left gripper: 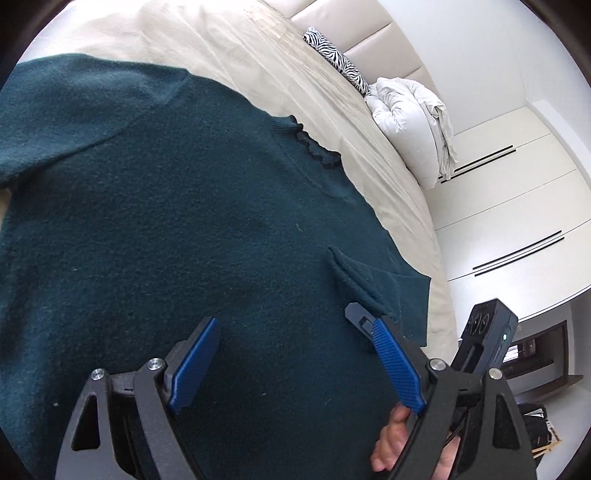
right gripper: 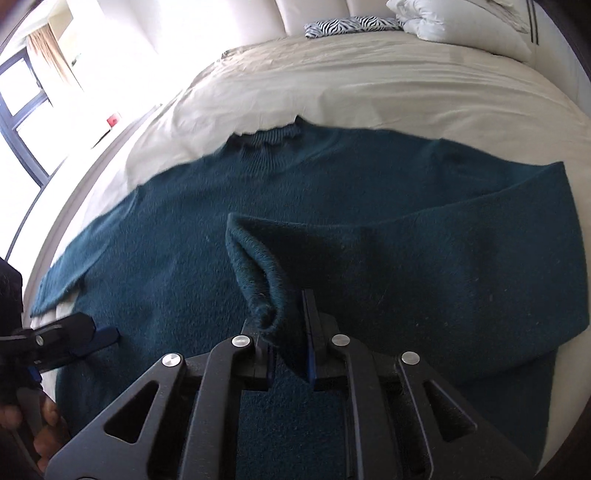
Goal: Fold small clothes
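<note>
A wide bed [right gripper: 369, 85] covered with a cream sheet is seen filling both views, with a padded white headboard [right gripper: 314, 11] at its far end. A dark teal knitted sweater [left gripper: 166, 221] is spread flat across the near part of the sheet, its ruffled collar [right gripper: 266, 138] turned toward the headboard and one sleeve stretched out toward the window side. The other sleeve [right gripper: 424, 251] is folded back over the body of the sweater, and its cuff [right gripper: 258, 273] is pinched between the narrowly closed jaws of the right gripper [right gripper: 290, 332], lifted slightly off the knit. White wardrobe doors [left gripper: 517, 206] are seen beyond the bed edge in the left wrist view. A bundled white duvet [left gripper: 410, 125] is piled by the headboard, and a zebra-print cushion [left gripper: 336, 61] lies just beside it. The left gripper [left gripper: 295, 339] is held over the sweater's lower body with its blue pads spread wide and nothing between them; whether the tips touch the fabric cannot be told. Fingers of a hand [left gripper: 391, 439] are visible on a grip at that view's lower edge.
</note>
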`<control>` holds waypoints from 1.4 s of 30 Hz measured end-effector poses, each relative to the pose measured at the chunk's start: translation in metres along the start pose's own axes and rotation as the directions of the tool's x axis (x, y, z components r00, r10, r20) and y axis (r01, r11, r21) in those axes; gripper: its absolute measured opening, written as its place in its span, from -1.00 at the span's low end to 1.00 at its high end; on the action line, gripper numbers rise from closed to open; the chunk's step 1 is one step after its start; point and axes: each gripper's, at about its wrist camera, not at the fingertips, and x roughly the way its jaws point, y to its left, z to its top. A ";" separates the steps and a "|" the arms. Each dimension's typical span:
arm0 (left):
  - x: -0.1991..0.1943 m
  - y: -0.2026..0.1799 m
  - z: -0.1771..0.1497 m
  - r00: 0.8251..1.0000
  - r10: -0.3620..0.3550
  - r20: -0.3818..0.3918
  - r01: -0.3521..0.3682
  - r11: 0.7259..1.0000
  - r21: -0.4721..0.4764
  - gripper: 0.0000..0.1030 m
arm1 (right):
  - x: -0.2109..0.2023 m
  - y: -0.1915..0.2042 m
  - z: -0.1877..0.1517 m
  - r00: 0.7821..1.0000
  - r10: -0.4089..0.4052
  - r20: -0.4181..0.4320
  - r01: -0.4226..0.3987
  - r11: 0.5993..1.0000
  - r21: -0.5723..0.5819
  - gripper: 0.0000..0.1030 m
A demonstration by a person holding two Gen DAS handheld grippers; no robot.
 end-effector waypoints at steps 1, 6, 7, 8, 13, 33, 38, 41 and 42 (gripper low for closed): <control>0.006 -0.004 0.001 1.000 -0.006 -0.009 0.006 1.000 0.004 0.70 | -0.005 -0.003 -0.002 0.999 0.012 0.030 -0.012 1.000 -0.003 -0.62; 0.043 -0.029 0.010 0.997 -0.049 -0.060 0.050 0.999 0.013 0.74 | -0.045 -0.010 -0.043 0.994 0.086 0.072 -0.091 0.993 0.069 0.29; 0.052 -0.035 0.012 0.996 -0.060 -0.072 0.061 0.998 0.018 0.74 | -0.053 -0.015 -0.047 0.994 0.081 0.072 -0.086 0.994 0.074 0.29; 0.060 -0.041 0.014 0.995 -0.059 -0.081 0.062 0.998 0.027 0.73 | -0.058 -0.014 -0.057 0.994 0.083 0.075 -0.089 0.992 0.088 0.29; 0.095 -0.057 0.026 0.994 0.018 -0.112 -0.012 0.999 0.051 0.21 | -0.098 -0.058 -0.076 0.984 0.119 0.130 -0.145 0.967 0.208 0.29; 0.044 -0.048 0.084 0.986 0.141 0.094 -0.156 0.970 0.185 -0.84 | -0.157 -0.186 -0.037 0.971 -0.014 0.239 -0.083 0.918 0.389 0.29; 0.040 -0.008 0.097 0.979 0.173 0.105 -0.186 0.975 0.124 -0.84 | -0.140 -0.216 -0.007 0.980 -0.033 0.195 -0.052 0.909 0.414 0.29; 0.043 -0.002 0.097 0.977 0.184 0.111 -0.198 0.970 0.139 -0.83 | -0.123 -0.225 0.009 0.983 -0.034 0.179 -0.046 0.903 0.426 0.28; 0.045 -0.002 0.096 0.976 0.185 0.113 -0.200 0.969 0.145 -0.84 | -0.115 -0.226 0.015 0.985 -0.035 0.171 -0.042 0.903 0.428 0.28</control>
